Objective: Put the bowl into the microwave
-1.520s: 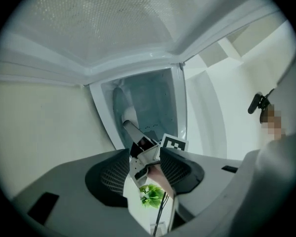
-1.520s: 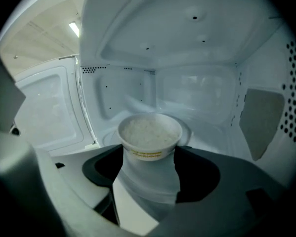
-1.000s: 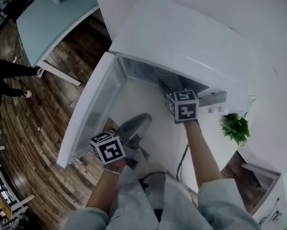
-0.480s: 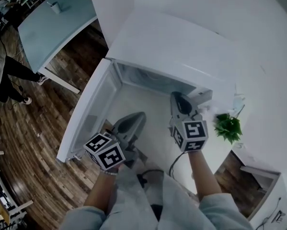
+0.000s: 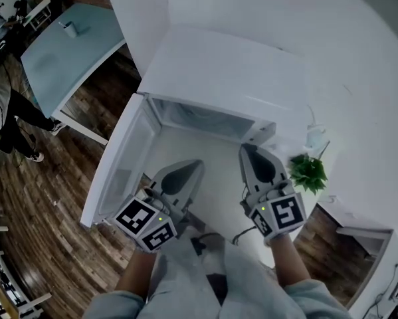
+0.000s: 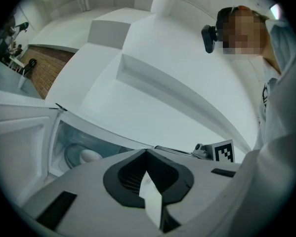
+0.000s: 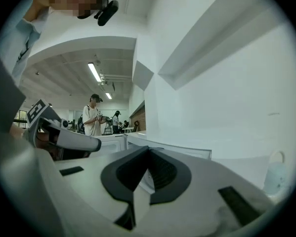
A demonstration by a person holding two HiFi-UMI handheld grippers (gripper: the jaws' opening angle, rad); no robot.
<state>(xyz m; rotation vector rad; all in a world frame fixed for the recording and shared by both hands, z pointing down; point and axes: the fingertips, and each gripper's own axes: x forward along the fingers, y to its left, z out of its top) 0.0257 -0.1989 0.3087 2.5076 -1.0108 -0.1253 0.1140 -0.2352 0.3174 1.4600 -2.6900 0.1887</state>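
Observation:
The white microwave (image 5: 232,72) stands with its door (image 5: 122,161) swung open to the left. In the left gripper view a pale rounded bowl (image 6: 91,156) sits inside the cavity on the turntable. In the head view the cavity's top edge hides it. My left gripper (image 5: 189,168) (image 6: 147,152) is shut and empty, in front of the opening near the door. My right gripper (image 5: 246,150) (image 7: 148,149) is shut too, with nothing between its jaws, just outside the cavity's right side. Each gripper shows in the other's view: the right gripper's marker cube (image 6: 223,151) and the left gripper's body (image 7: 63,137).
A small green plant (image 5: 308,171) and a pale jar (image 5: 315,138) stand right of the microwave. A black cable (image 5: 242,234) runs down the counter front. A blue-grey table (image 5: 72,52) with a cup (image 5: 68,28) stands far left on wooden floor, near a person's legs (image 5: 12,111). People (image 7: 93,117) stand beyond.
Both grippers have drawn back from the microwave toward me. The right one, which reached into the cavity a second ago, is outside it now.

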